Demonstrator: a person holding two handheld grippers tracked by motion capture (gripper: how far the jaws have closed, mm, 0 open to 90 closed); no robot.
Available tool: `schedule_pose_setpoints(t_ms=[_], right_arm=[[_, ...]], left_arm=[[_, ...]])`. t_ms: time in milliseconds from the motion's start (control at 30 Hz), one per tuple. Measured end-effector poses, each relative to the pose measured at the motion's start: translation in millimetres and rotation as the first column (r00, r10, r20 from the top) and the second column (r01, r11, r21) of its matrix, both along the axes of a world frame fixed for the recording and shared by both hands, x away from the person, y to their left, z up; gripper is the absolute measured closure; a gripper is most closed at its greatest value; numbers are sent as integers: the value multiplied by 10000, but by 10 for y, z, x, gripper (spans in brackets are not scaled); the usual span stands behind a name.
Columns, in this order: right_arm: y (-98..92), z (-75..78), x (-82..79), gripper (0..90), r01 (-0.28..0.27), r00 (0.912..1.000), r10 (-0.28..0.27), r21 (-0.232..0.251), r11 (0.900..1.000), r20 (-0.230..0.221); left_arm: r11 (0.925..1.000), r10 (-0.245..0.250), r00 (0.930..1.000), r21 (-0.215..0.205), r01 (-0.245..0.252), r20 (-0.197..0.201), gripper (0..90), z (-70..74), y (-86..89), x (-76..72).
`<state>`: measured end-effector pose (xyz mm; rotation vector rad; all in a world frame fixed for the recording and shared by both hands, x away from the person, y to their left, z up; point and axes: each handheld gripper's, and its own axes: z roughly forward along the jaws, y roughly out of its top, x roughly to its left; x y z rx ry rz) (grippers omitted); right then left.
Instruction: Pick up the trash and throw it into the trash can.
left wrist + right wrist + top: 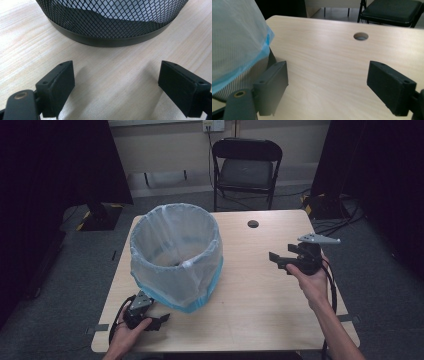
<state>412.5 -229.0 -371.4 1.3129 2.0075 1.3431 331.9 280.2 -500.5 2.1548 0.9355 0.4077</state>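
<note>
Bin liner (175, 245), thin and slippery, is best pinched at its blue hem; left gripper (116, 85) & right gripper (327, 85) are held released, nothing gripped.

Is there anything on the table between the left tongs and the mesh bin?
Nothing visible. In the left gripper view, bare table runs from the open left tongs up to the base of the mesh bin, which sits just ahead of them.
</note>
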Motion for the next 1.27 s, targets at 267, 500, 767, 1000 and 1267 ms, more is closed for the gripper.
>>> schedule_pose_setpoints(t_ms=[267,500,767,1000,1267], right_arm=[[-240,-507,-175,169,438,9946,-498,-669,9968,-914],[-303,-855,-205,175,638,9823,-877,-1443,9875,-1653],[-389,-1100,-273,171,1135,9667,-1535,-1944,9743,-2048],[-352,-1245,-356,160,1583,9645,-2082,-2754,9482,-1623],[-360,-1278,-379,152,1610,9708,-2020,-2720,9487,-1298]], left_arm=[[10000,22,10000,21,-22,3,130,1,-4,-1],[10000,35,10000,2,-35,0,130,0,-6,-1],[10000,36,10000,2,-36,2,130,0,-6,-1],[10000,27,10000,5,-27,-2,130,0,-6,-1],[10000,33,10000,6,-33,4,130,0,-6,-2]])
